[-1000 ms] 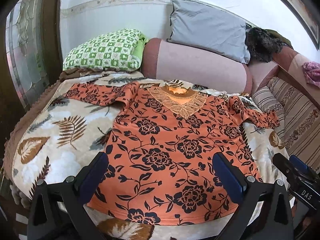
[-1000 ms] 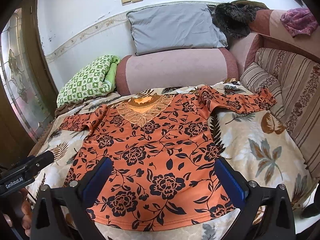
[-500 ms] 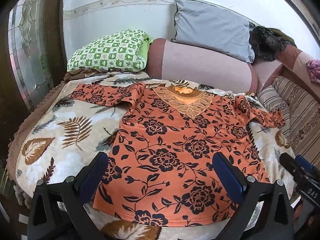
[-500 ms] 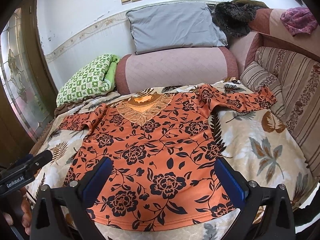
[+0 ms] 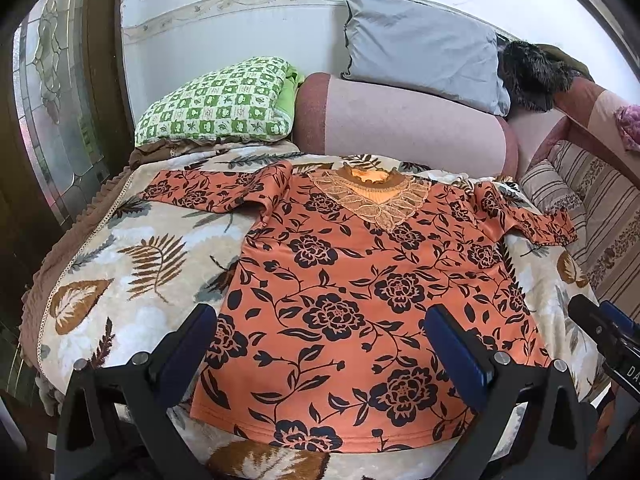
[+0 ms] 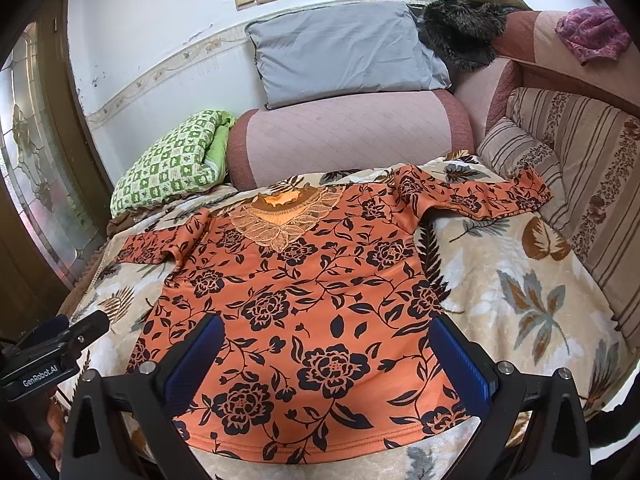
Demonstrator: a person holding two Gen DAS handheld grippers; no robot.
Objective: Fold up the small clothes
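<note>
I see the orange floral blouse [image 5: 360, 292] lying flat and face up on the leaf-print blanket [image 5: 132, 264], hem toward me and running close along the blanket's near edge, lace collar [image 5: 372, 196] at the far side, both sleeves stretched outward. My left gripper [image 5: 324, 344] hangs over the hem with its jaws spread wide and holding nothing, and my right gripper [image 6: 328, 354] does the same a little further right. Bare blanket lies on either side of the blouse, wider on the right up to the striped cushion [image 6: 580, 168], while the pink bolster [image 6: 352, 140] stands just behind the collar.
</note>
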